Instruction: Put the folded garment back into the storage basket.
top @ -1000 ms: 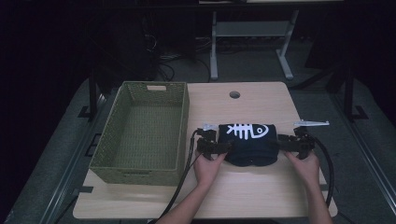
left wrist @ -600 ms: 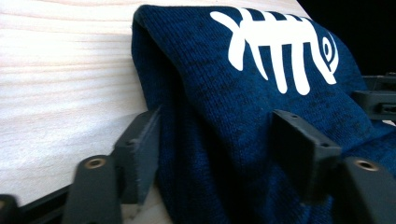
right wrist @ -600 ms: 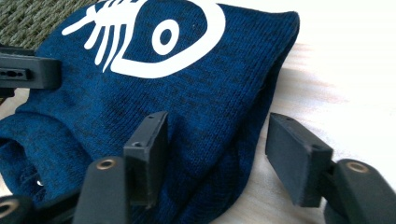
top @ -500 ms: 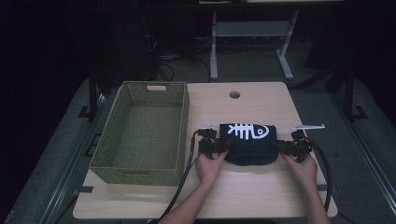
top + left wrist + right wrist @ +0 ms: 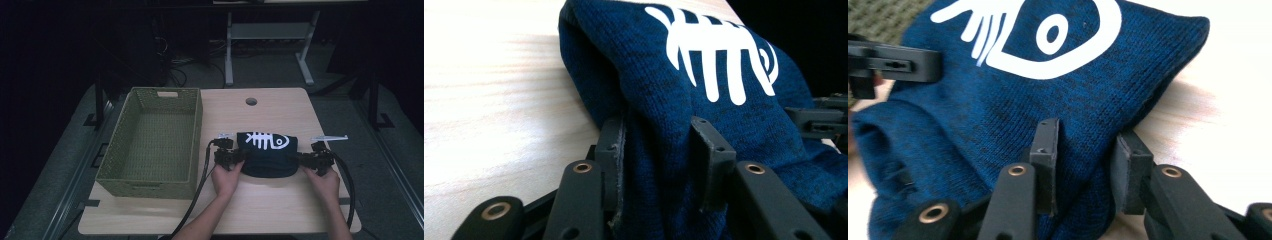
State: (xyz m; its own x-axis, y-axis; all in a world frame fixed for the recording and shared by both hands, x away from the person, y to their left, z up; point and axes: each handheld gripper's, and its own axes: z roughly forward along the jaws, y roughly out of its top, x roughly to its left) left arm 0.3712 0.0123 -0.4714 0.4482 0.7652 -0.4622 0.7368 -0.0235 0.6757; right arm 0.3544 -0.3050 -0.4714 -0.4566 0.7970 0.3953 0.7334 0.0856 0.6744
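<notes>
High view: a pale wooden counter carries an empty green woven basket on its left part and, to the right of the basket and apart from it, a folded navy knit garment with a white fish-skeleton print; a round hole lies near the counter's far edge, and a thin pale strip lies just beyond the garment's right end. The garment's long axis runs left to right, the fish head toward the right. The left gripper meets the garment's left end and the right gripper its right end, each held by a hand from below, with black cables trailing toward the near edge. Left gripper view: the jaws stand at a moderate gap with a thick fold of the knit garment filling the space between them; the counter lies to the left, and the opposite gripper shows at the far right edge. Right gripper view: the jaws stand at a similar gap around the garment's edge, the printed eye above them, the basket at upper left.
</notes>
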